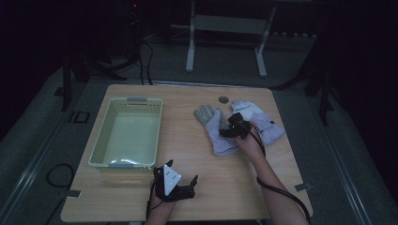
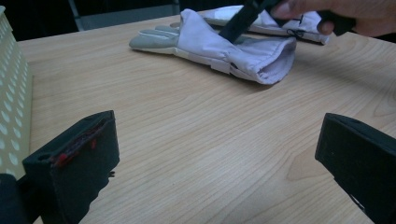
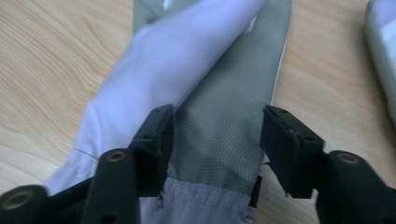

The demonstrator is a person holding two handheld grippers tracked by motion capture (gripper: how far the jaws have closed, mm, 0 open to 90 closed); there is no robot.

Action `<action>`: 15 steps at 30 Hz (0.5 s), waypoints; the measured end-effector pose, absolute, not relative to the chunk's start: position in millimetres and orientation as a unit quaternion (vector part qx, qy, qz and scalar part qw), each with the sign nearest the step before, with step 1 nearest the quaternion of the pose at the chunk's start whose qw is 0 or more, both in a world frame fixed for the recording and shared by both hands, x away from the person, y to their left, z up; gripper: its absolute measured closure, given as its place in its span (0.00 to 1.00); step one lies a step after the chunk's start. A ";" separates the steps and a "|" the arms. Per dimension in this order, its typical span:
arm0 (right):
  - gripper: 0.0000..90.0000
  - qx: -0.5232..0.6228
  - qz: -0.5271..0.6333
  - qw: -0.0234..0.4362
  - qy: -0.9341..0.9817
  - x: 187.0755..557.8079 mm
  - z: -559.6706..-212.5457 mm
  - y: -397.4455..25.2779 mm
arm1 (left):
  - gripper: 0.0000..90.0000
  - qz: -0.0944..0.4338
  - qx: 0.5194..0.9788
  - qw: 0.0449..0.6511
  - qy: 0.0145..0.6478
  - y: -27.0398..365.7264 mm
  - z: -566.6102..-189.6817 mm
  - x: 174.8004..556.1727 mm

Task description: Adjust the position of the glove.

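Two pale lilac and grey gloves lie on the wooden table (image 1: pixel 206 187). The nearer glove (image 1: pixel 213 125) (image 2: pixel 224 46) (image 3: pixel 219 112) lies partly folded, its cuff toward me. My right gripper (image 1: pixel 236 125) (image 3: pixel 217 135) is down on it, open, its jaws standing either side of the grey fabric. In the left gripper view the right gripper (image 2: pixel 238 23) presses onto that glove under a hand. The second glove (image 1: pixel 263 121) (image 2: pixel 280 21) (image 3: pixel 385 37) lies just beyond to the right. My left gripper (image 1: pixel 182 171) (image 2: pixel 215 149) hovers open over bare wood near the front edge.
A pale green perforated basket (image 1: pixel 101 140) (image 2: pixel 11 107) stands empty at the table's left, close to the left gripper. A small round grey disc (image 1: pixel 223 99) sits near the far edge. A metal stand and cables are on the floor beyond.
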State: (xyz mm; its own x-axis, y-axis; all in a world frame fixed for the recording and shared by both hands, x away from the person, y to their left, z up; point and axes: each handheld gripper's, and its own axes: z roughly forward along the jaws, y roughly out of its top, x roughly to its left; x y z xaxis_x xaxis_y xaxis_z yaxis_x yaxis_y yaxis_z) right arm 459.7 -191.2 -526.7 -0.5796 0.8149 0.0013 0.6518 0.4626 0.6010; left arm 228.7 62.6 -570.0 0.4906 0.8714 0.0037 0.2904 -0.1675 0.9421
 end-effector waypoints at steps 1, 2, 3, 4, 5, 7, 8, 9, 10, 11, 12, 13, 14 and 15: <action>0.52 0.438 0.277 0.140 0.844 460.5 -529.4 -190.9 | 0.00 0.292 0.706 0.497 0.411 62.6 -570.0 228.7; 0.53 0.442 0.279 0.136 0.842 460.9 -531.3 -190.9 | 0.00 0.292 0.706 0.497 0.411 62.6 -570.0 228.7; 0.55 0.446 0.278 0.136 0.840 460.7 -532.7 -190.4 | 0.00 0.292 0.706 0.497 0.411 62.6 -570.0 228.7; 0.57 0.447 0.278 0.132 0.840 460.5 -534.1 -189.7 | 0.00 0.292 0.706 0.497 0.411 62.5 -570.0 228.8; 0.57 0.445 0.276 0.133 0.841 460.3 -535.4 -189.0 | 0.00 0.291 0.707 0.497 0.411 62.5 -570.0 228.7; 0.60 0.445 0.276 0.133 0.842 460.1 -536.4 -188.8 | 0.00 0.292 0.707 0.497 0.411 62.3 -570.0 228.7; 0.62 0.441 0.276 0.133 0.843 460.1 -536.9 -189.0 | 0.00 0.292 0.707 0.496 0.411 62.3 -569.9 228.7; 0.63 0.431 0.275 0.137 0.848 459.8 -537.3 -188.8 | 0.00 0.292 0.707 0.497 0.411 62.3 -570.0 228.7; 0.66 0.424 0.275 0.140 0.852 459.5 -537.7 -188.5 | 0.00 0.292 0.707 0.496 0.411 62.3 -569.9 228.7; 0.67 0.427 0.274 0.141 0.850 459.5 -537.6 -188.1 | 0.00 0.292 0.707 0.496 0.411 62.3 -569.9 228.8; 0.72 0.431 0.274 0.140 0.848 459.5 -537.3 -187.8 | 0.00 0.292 0.707 0.496 0.411 62.3 -569.9 228.8; 0.75 0.433 0.274 0.140 0.847 459.2 -537.3 -187.5 | 0.00 0.292 0.707 0.496 0.411 62.2 -569.9 228.8; 0.78 0.438 0.273 0.141 0.845 458.4 -537.5 -186.5 | 0.00 0.292 0.707 0.495 0.411 62.1 -569.9 228.9; 0.83 0.439 0.273 0.143 0.844 457.6 -537.4 -185.6 | 0.00 0.292 0.708 0.495 0.410 62.1 -569.9 229.0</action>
